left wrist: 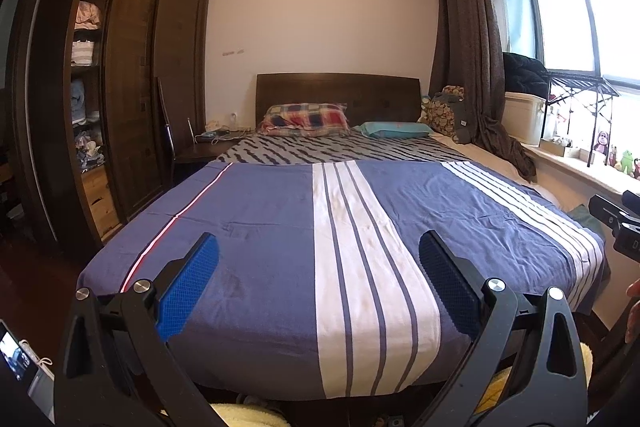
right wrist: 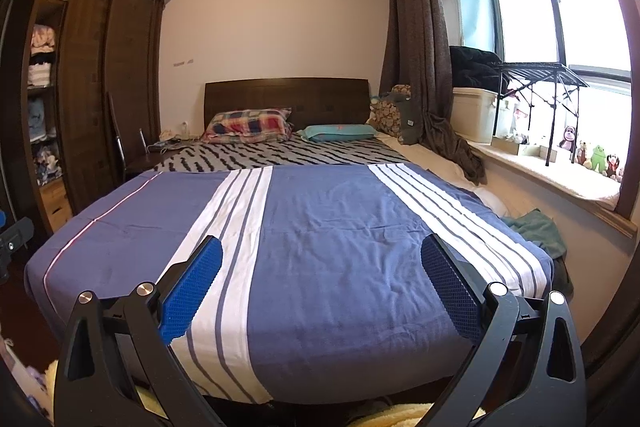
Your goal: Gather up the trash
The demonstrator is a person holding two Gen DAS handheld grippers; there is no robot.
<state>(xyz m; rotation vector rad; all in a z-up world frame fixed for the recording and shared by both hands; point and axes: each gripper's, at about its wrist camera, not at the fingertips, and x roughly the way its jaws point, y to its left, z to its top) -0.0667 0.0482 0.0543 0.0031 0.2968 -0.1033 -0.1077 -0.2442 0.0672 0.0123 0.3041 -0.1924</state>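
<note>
My left gripper [left wrist: 319, 251] is open and empty, held at the foot of a bed [left wrist: 280, 211] with a blue and white striped cover. My right gripper [right wrist: 321, 253] is open and empty too, beside it and a little to the right, over the same bed [right wrist: 340, 227]. The right gripper's body also shows at the right edge of the left wrist view [left wrist: 618, 223]. No trash item shows clearly in either view.
A dark wardrobe [left wrist: 132, 87] with open shelves stands left of the bed. A nightstand [left wrist: 208, 147] with small items sits by the headboard. A window sill [right wrist: 560, 179] with toys, a white box [right wrist: 476, 113] and a curtain [right wrist: 424, 67] are on the right. A green cloth [right wrist: 536, 227] lies beside the bed.
</note>
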